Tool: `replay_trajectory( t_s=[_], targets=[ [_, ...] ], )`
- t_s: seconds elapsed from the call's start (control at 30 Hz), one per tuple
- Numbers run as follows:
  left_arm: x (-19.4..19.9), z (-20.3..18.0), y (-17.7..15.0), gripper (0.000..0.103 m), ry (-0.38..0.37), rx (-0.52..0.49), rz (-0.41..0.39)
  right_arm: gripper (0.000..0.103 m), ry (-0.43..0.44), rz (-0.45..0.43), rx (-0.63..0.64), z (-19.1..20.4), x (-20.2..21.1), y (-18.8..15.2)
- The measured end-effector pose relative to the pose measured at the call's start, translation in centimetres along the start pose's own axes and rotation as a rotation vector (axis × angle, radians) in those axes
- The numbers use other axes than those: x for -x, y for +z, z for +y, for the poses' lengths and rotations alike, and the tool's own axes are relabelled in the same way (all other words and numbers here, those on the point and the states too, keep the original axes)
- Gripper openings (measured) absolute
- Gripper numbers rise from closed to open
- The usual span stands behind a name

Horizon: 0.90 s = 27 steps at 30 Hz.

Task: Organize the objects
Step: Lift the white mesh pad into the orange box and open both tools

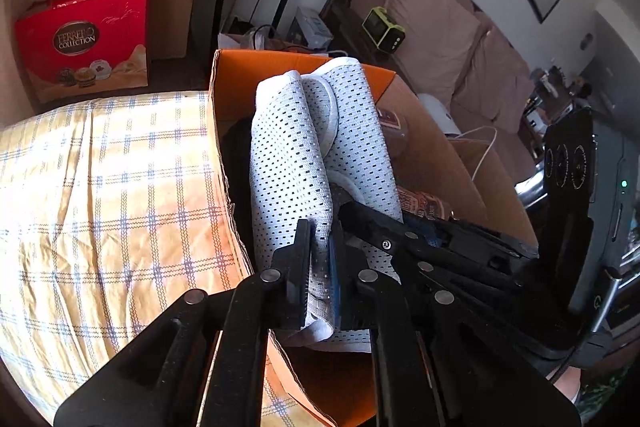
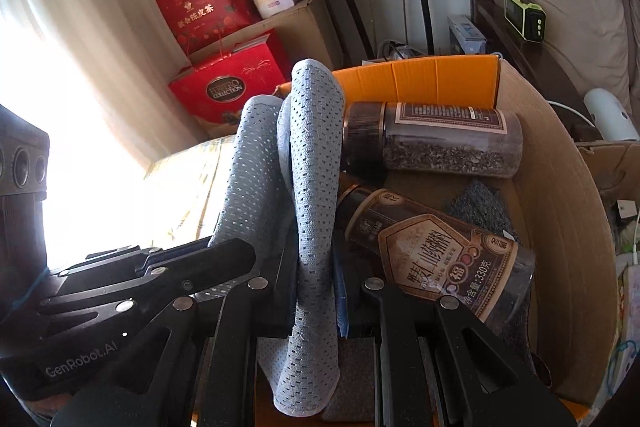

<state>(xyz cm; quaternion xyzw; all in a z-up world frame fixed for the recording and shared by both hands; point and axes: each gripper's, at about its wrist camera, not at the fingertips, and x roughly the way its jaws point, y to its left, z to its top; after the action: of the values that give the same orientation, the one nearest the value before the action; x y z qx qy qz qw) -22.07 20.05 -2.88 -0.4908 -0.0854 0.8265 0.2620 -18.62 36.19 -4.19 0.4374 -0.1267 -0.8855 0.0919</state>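
Angling downward — both hand-held grippers (image 1: 320, 267) clamping mesh cloth (image 1: 296, 155)

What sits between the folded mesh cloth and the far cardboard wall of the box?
Two dark jars lying on their sides inside the box, beside the mesh cloth; the right wrist view shows it.

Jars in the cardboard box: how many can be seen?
2. One jar lies on its side toward the box's far wall; the labelled jar lies nearer, beside the perforated cloth. More may be hidden underneath.
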Motion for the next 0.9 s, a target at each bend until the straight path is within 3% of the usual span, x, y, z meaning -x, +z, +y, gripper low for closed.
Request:
replay_trajectory(
  t_s=[0.3, 0.4, 0.47, 0.53, 0.63, 0.73, 0.9],
  targets=[
    [-2.1, 1.6, 0.5, 0.012, 0.003, 0.043, 0.079, 0.014, -0.007, 0.099, -0.024, -0.9, -3.2, 0.3],
    [-1.6, 1.4, 0.4, 0.017, -0.006, 0.030, 0.083, 0.022, -0.025, 0.117, -0.005, -0.7, -2.6, 0.1],
    [-0.9, 1.1, 0.5, 0.030, -0.018, 0.020, 0.079, 0.035, -0.059, 0.093, 0.001, -0.7, -1.6, 0.1],
    [0.2, 1.0, 0.5, 0.049, -0.015, 0.022, 0.050, 0.040, -0.065, 0.057, -0.011, -1.0, -0.2, 0.3],
    [2.2, 0.7, 0.9, 0.067, -0.014, 0.021, -0.011, 0.045, -0.057, 0.010, -0.038, -1.3, 1.9, 0.6],
    [3.6, 0.4, 1.0, 0.076, -0.009, -0.005, -0.041, 0.046, -0.062, -0.034, -0.042, -1.1, 3.8, 0.8],
    [5.5, 0.8, 0.2, 0.080, 0.015, -0.029, -0.047, 0.057, -0.065, -0.089, -0.027, 0.3, 5.9, 0.3]
  ],
)
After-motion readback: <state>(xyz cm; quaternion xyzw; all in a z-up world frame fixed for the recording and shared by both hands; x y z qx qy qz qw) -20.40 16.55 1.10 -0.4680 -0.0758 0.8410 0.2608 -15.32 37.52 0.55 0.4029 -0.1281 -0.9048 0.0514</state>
